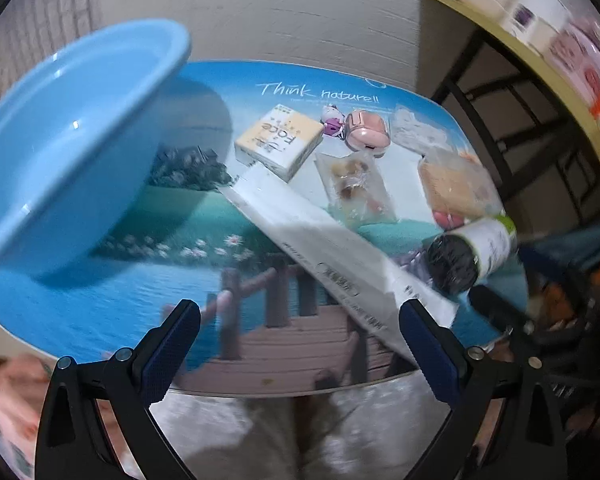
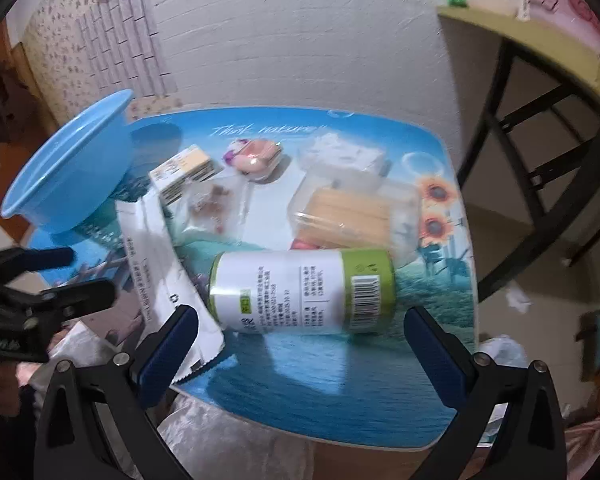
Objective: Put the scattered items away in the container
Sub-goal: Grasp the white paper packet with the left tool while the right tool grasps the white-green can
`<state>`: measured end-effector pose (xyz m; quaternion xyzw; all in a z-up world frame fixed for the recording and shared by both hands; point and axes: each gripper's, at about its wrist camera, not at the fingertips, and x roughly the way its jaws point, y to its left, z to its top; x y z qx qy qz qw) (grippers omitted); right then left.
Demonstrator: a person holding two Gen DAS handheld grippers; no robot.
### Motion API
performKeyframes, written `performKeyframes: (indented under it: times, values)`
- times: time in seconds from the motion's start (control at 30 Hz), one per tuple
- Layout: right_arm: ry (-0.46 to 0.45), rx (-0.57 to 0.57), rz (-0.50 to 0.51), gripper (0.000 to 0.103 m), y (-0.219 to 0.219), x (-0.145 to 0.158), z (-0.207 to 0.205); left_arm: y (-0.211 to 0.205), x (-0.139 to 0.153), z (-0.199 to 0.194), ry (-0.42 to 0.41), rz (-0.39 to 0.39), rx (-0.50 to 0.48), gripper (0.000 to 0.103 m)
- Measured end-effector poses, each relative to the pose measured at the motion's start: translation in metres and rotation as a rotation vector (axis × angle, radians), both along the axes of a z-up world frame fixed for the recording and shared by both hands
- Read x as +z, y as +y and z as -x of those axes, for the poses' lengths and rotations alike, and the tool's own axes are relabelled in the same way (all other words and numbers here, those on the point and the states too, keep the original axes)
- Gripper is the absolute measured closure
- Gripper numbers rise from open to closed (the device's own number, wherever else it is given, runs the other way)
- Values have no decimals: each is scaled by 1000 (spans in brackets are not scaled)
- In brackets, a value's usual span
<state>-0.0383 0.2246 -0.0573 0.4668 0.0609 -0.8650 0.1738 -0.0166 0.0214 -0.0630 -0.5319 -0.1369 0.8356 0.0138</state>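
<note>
Left wrist view is pretty blurry: blue basin (image 1: 66,140) on the left, cut off by the frame edge, sitting on the scenic table (image 1: 100,304). Left tongs (image 1: 300,344) gape wide, holding nothing, and a long white packet (image 1: 320,256) runs behind the right finger. Right wrist view: right tongs (image 2: 302,344) equally wide and empty, green-capped bottle (image 2: 300,292) lying on its side between them, label unreadable.

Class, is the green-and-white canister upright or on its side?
On its side: the canister lies along the table mat, its label text running sideways.
</note>
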Motion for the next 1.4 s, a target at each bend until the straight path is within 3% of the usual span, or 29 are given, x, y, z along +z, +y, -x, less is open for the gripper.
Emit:
performKeyframes:
  times: [0.13,0.33,0.6,0.93,1.4]
  values:
    - [5,-6,-15,0,1,-4,3,5,2,7,11,-19,49,2]
    - [1,1,35,0,5,-6,6,4,-7,20,-51,-103,133,2]
    - [33,18,40,0,3,-4,10,10,-18,30,-101,-108,222,2]
    - [62,49,67,0,2,-7,9,28,-23,33,-98,44,314,1]
    - [57,87,67,0,-5,-15,19,31,-31,41,-103,157,332,0]
